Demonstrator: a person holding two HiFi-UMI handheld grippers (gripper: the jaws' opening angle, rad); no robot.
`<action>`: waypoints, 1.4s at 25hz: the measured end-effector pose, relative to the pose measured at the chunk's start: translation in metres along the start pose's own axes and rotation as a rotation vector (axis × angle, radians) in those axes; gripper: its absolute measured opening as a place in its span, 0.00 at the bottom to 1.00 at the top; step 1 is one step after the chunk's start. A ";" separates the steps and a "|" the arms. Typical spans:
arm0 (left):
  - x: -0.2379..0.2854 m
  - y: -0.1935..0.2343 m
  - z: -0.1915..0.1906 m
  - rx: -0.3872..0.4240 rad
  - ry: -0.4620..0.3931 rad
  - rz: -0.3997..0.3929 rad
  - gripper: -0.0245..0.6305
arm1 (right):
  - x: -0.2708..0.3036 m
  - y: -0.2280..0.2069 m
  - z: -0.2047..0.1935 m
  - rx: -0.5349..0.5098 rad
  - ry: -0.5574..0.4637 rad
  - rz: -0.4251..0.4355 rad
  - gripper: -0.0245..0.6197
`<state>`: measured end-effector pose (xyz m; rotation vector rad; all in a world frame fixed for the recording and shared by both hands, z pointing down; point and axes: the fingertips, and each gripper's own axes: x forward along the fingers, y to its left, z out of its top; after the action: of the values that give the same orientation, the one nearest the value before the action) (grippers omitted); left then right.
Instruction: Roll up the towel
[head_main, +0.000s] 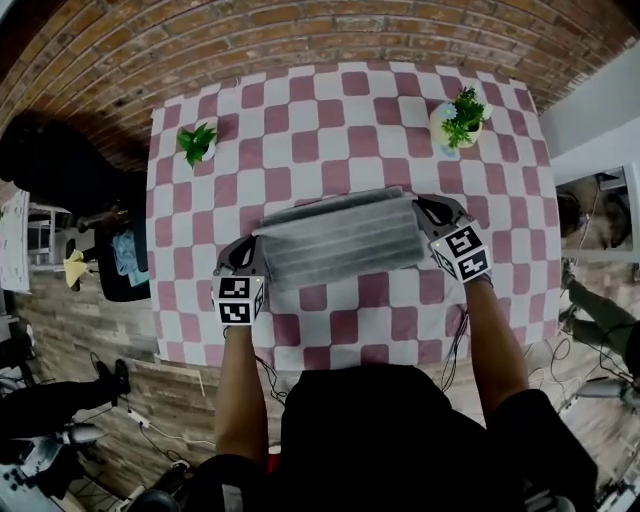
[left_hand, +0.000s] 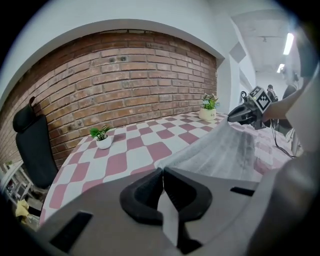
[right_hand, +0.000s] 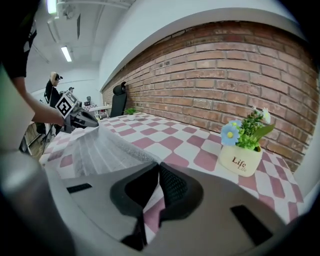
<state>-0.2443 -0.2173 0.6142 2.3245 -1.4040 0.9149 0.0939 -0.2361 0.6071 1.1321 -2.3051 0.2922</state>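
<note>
both the left hand-held gripper (head_main: 255, 252) and right hand-held gripper (head_main: 424, 208) clench the towel (head_main: 340, 238) by its corners, seemingly starting the roll; next, the lifted edge needs turning over evenly.

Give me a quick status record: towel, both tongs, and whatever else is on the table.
table: pink-and-white checked cloth
towel: gray, stretched out, held edge raised off the table
left tongs: shut on the towel's left corner
right tongs: shut on the towel's right corner
other items: small green plant far left, flower pot far right, both clear of the towel
</note>
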 end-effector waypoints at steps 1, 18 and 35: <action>0.005 0.003 0.001 0.002 0.003 -0.001 0.05 | 0.005 -0.003 0.001 0.001 0.002 -0.002 0.05; 0.039 0.034 -0.011 -0.053 0.016 0.090 0.22 | 0.047 -0.019 -0.013 0.070 0.033 -0.015 0.09; -0.053 -0.019 -0.018 -0.058 -0.057 0.085 0.24 | -0.050 0.041 0.021 -0.066 -0.124 0.051 0.13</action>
<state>-0.2516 -0.1613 0.5951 2.2799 -1.5421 0.8255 0.0784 -0.1858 0.5634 1.0873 -2.4361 0.1681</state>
